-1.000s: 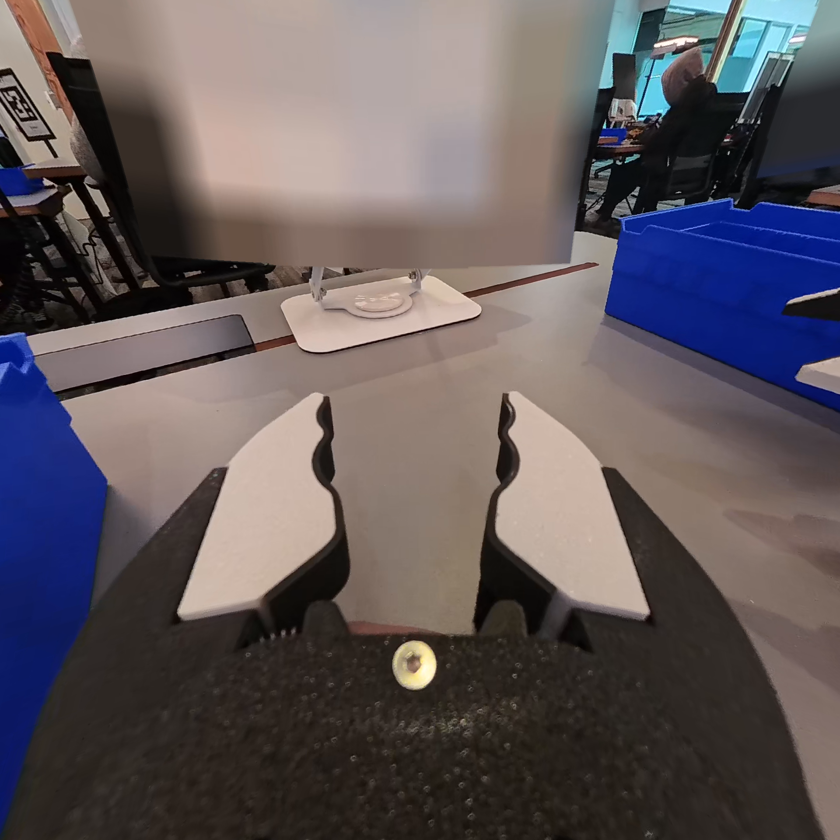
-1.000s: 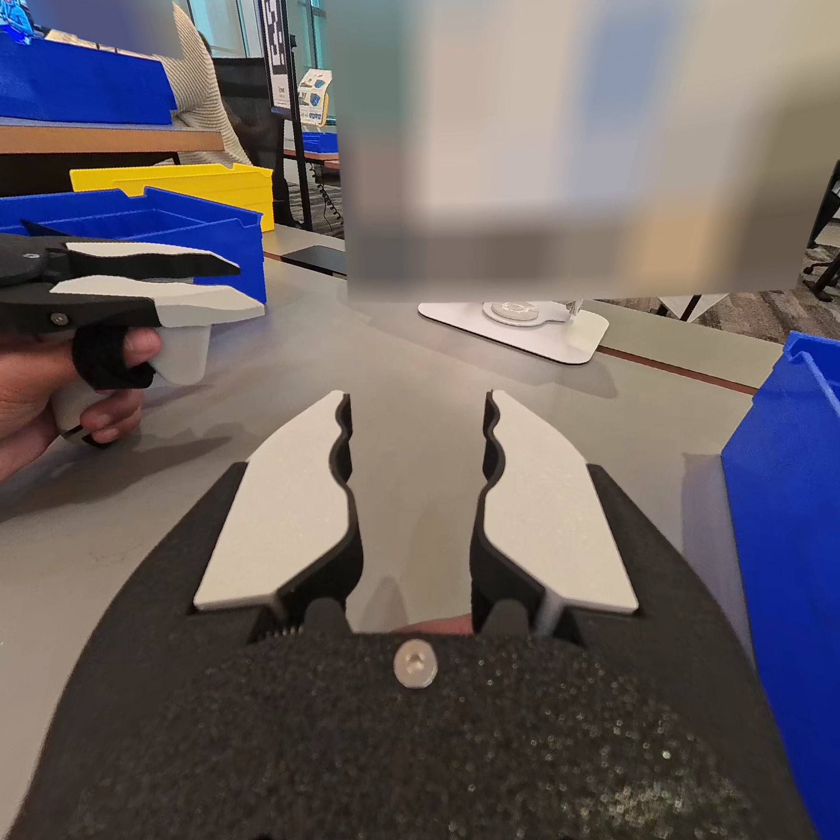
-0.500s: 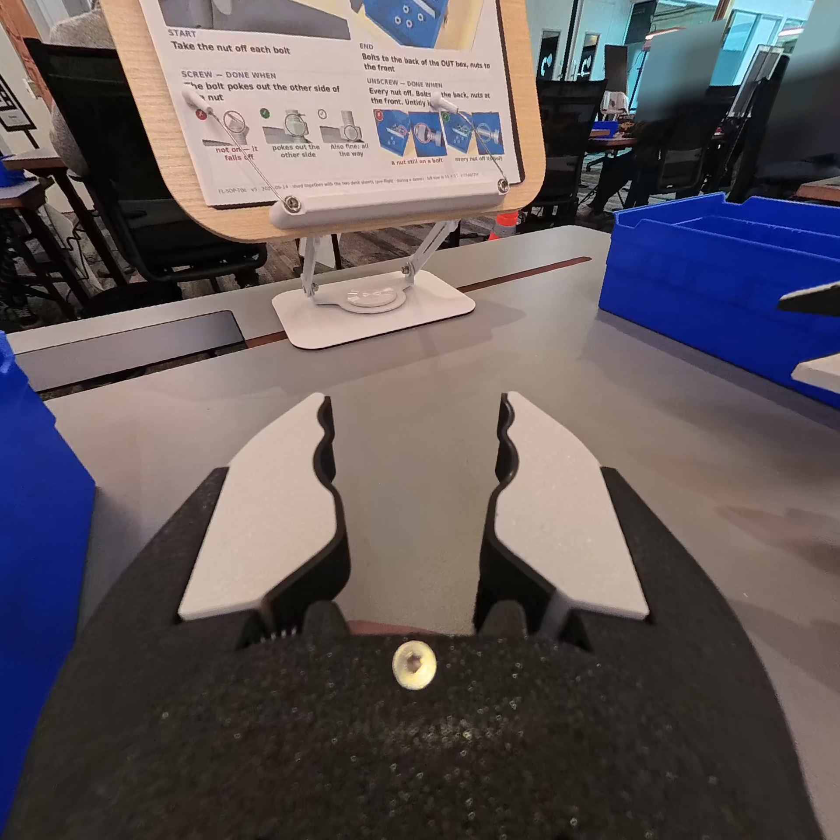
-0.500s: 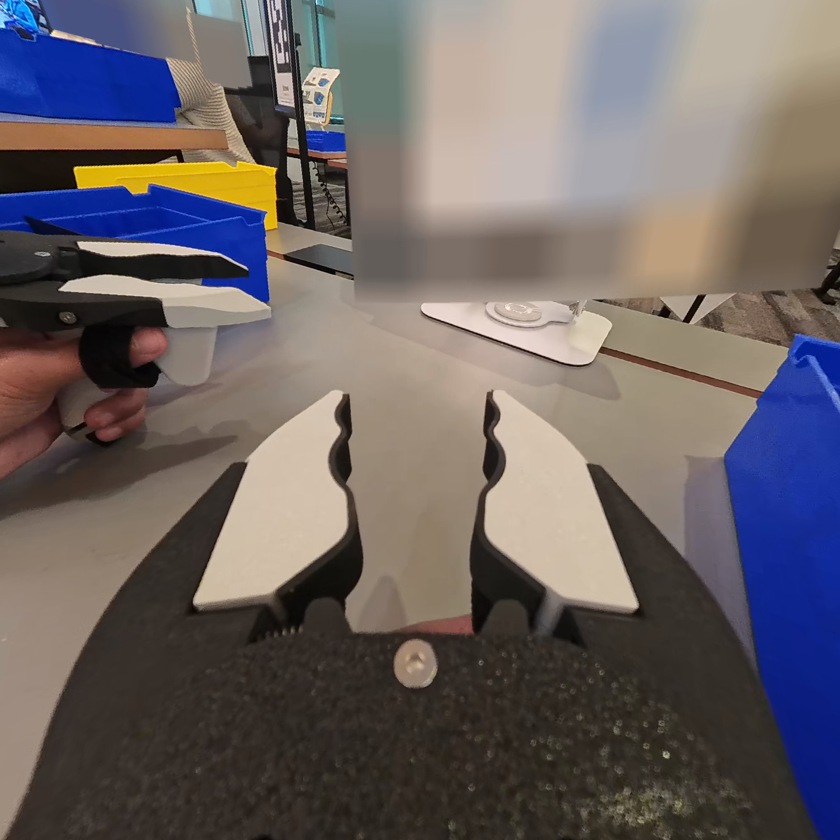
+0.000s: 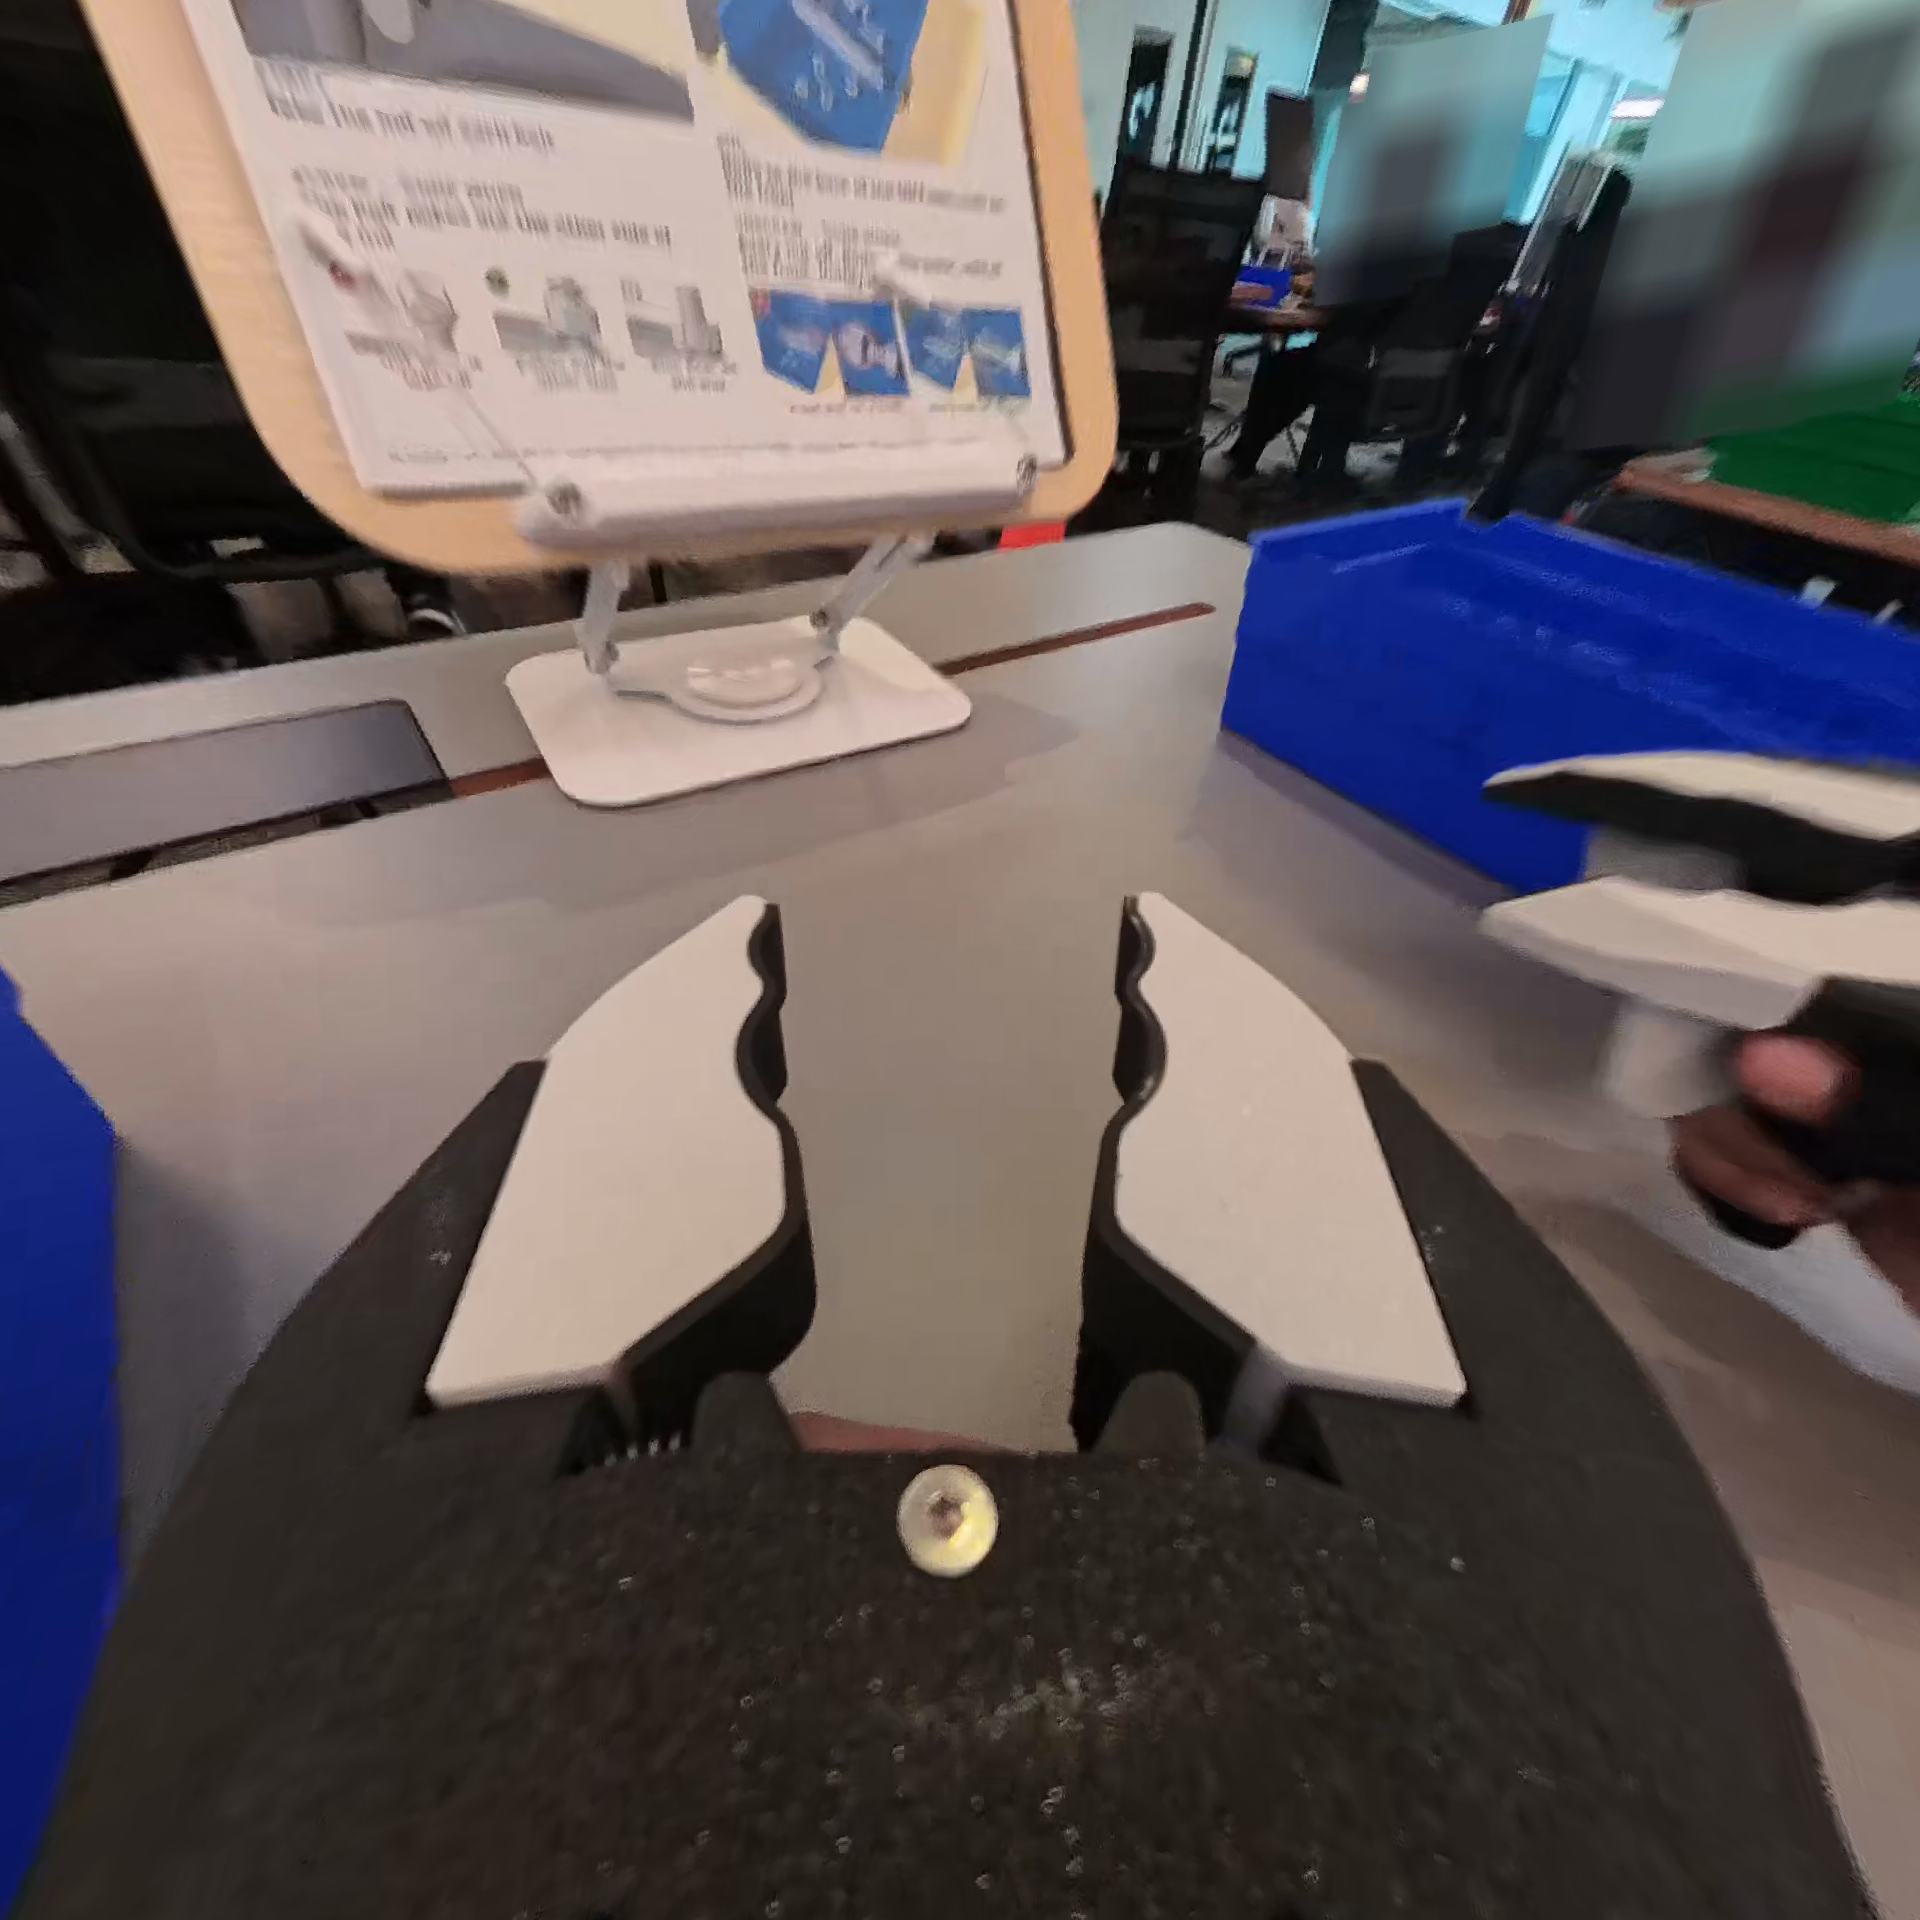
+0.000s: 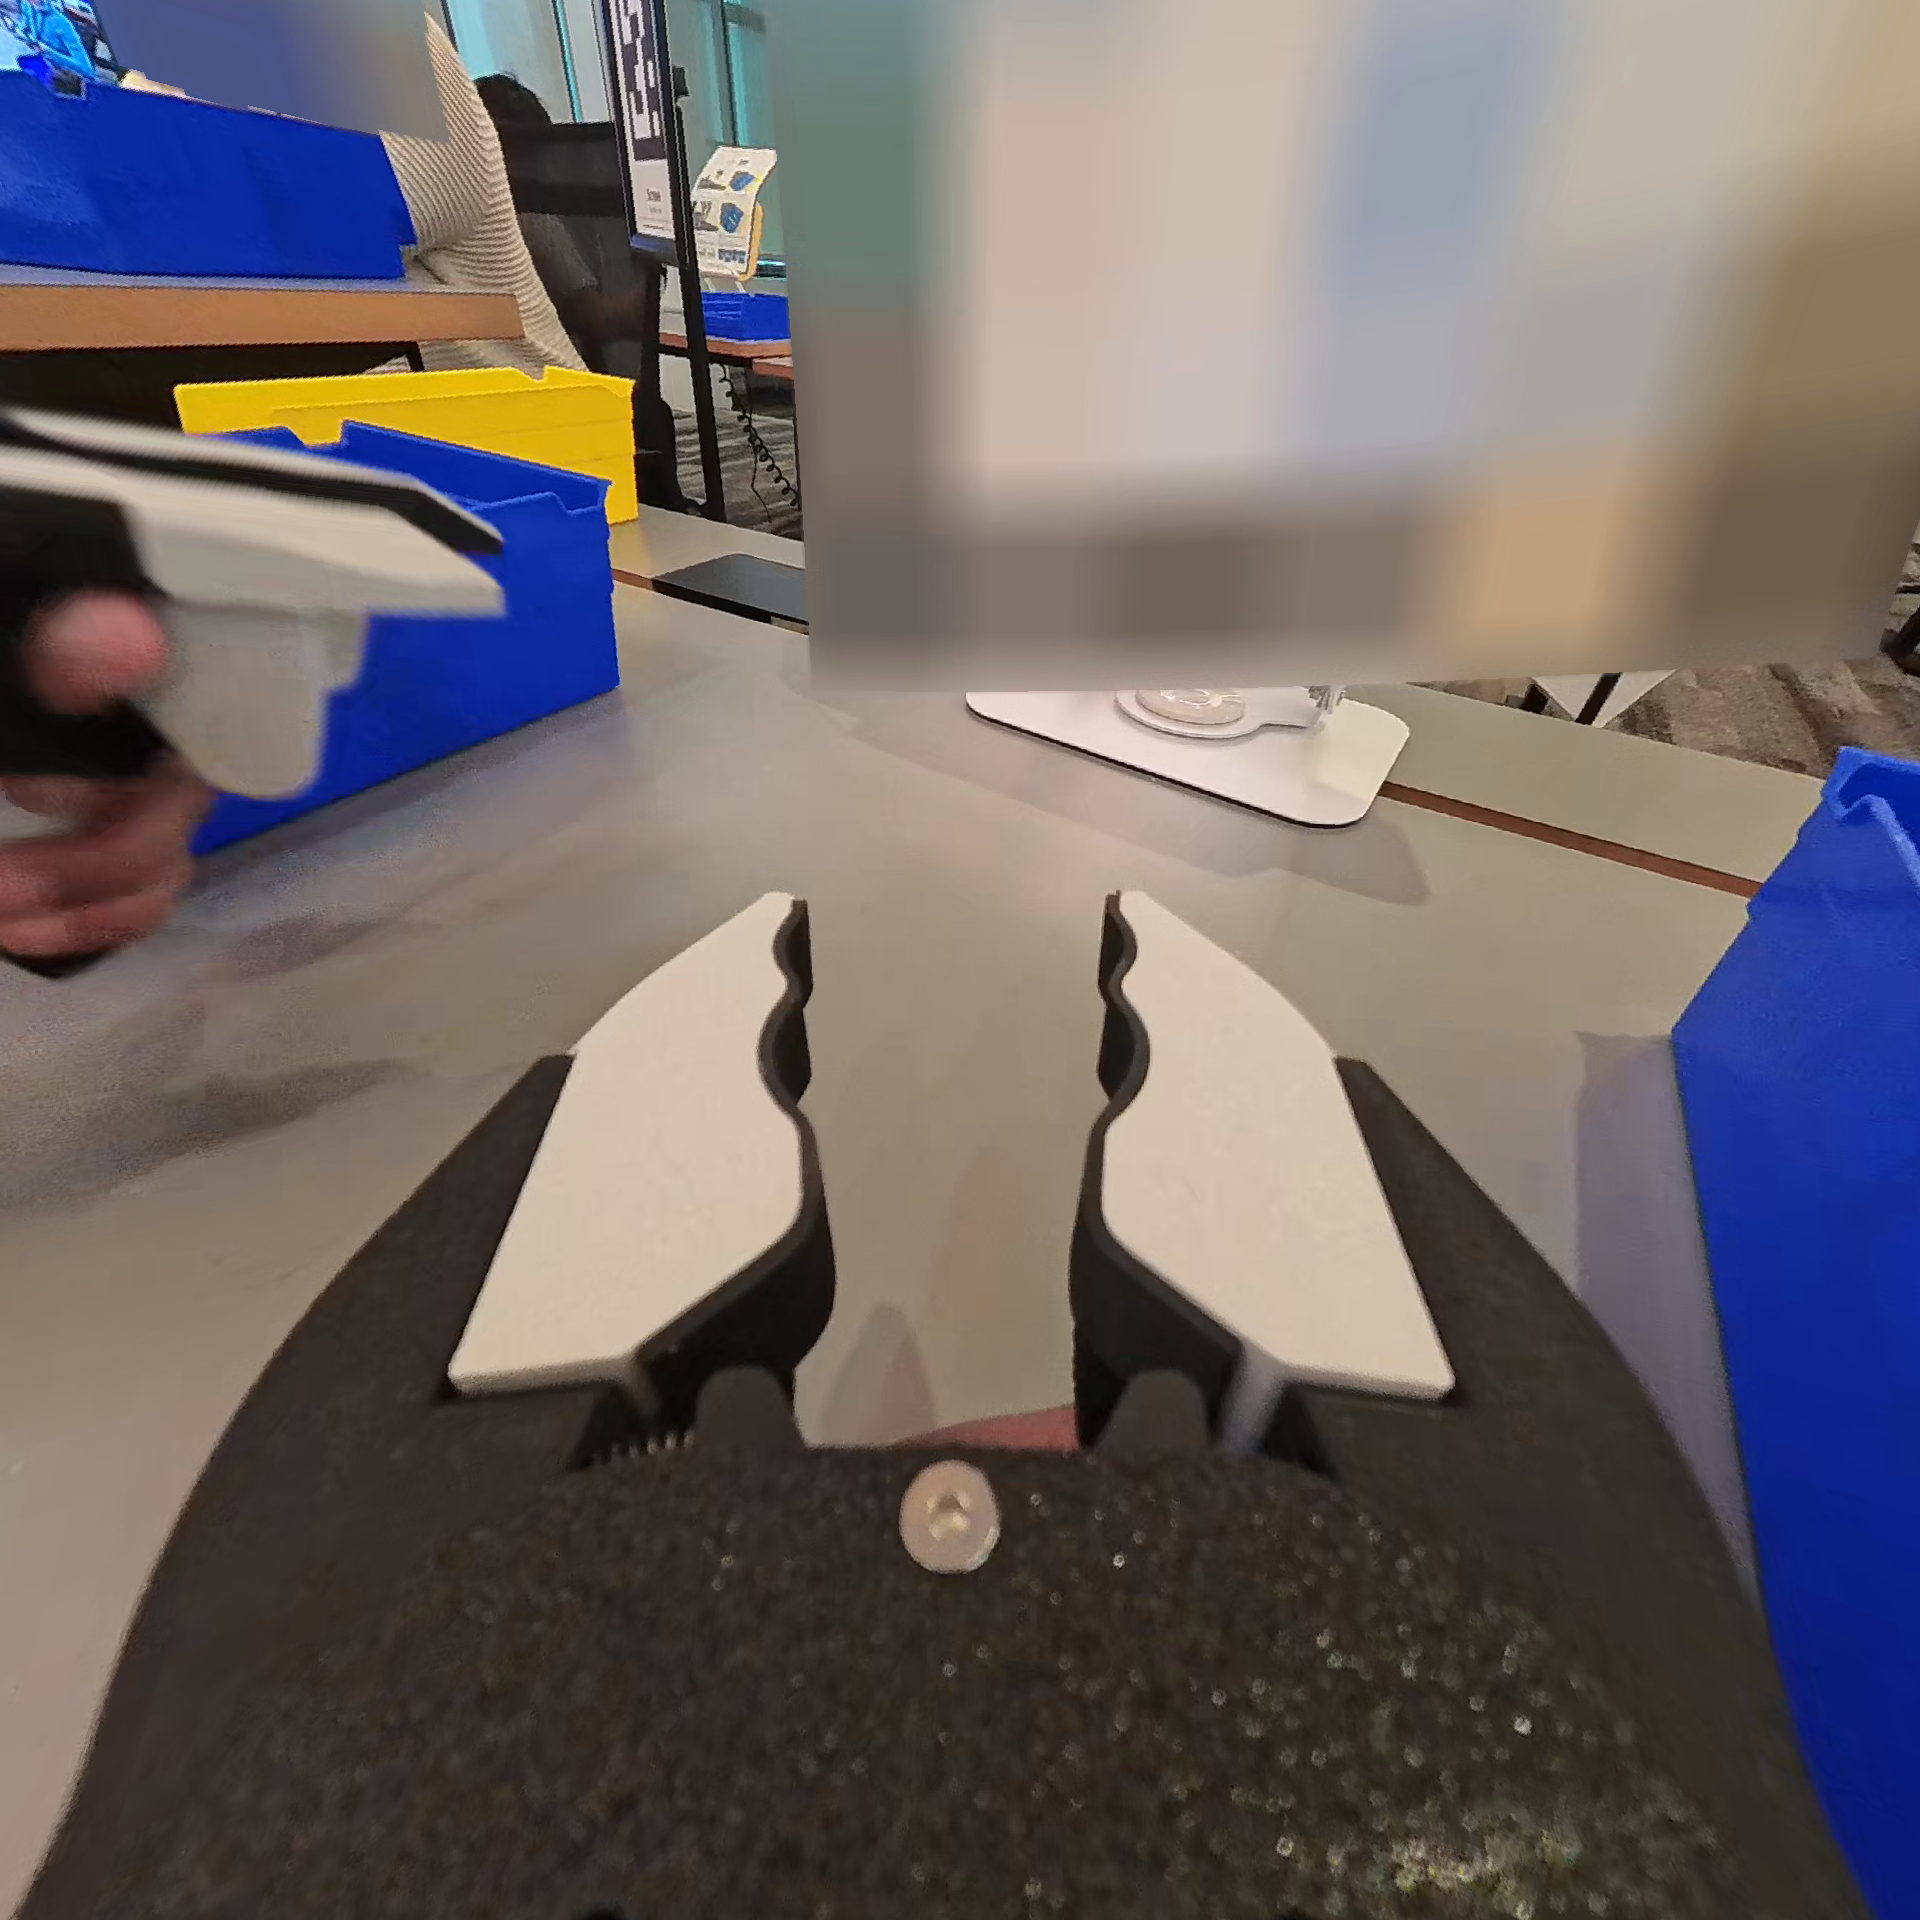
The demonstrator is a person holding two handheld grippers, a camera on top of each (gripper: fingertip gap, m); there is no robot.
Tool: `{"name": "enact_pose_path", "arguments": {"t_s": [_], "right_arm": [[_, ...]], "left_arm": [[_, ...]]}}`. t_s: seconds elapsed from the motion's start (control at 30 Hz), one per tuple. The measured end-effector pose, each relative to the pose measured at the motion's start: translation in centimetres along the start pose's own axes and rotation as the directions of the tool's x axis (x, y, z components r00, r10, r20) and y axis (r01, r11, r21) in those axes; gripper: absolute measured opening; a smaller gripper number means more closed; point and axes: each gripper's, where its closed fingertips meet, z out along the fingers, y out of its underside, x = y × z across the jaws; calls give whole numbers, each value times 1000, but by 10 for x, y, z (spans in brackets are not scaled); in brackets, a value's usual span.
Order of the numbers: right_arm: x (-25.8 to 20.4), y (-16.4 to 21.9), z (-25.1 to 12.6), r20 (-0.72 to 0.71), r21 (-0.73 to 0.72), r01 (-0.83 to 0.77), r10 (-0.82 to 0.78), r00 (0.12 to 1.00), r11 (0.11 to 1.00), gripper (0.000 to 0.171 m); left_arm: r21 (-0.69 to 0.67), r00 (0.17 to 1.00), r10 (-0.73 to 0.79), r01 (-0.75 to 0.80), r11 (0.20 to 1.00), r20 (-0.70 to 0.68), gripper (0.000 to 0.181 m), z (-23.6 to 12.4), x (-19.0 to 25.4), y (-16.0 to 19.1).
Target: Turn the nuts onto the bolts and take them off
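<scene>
No nuts or bolts show in either view. My left gripper (image 5: 948, 914) is open and empty above the grey table (image 5: 935, 862). My right gripper (image 6: 951, 909) is open and empty above the same table (image 6: 935, 831). The right gripper also shows at the right edge of the left wrist view (image 5: 1496, 862), held by a hand, jaws apart. The left gripper shows at the left edge of the right wrist view (image 6: 488, 566), held by a hand, blurred by motion.
A blue bin (image 5: 1558, 675) stands at the right of the table, also in the right wrist view (image 6: 1818, 1143). Another blue bin (image 6: 499, 644) stands at the left, with its near wall (image 5: 52, 1351) beside my left gripper. An instruction board on a white stand (image 5: 738, 707) is at the back. A yellow bin (image 6: 468, 416) is behind.
The left gripper has moved forward and turned right, so the right gripper and its hand show more in its view. In the right wrist view the left gripper has moved nearer and higher.
</scene>
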Motion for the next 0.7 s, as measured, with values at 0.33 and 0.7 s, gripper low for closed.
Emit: {"name": "enact_pose_path", "arguments": {"t_s": [0.33,0.7], "right_arm": [[-3,0,0,23,2,-27,27,999,1000,53],[-12,0,4,37,-7,-1,2,999,1000,50]], "left_arm": [[40,907,76,-101,994,415,60,-176,-104,-54],[-9,686,-208,298,954,697,64,-287,-245,62]]}}
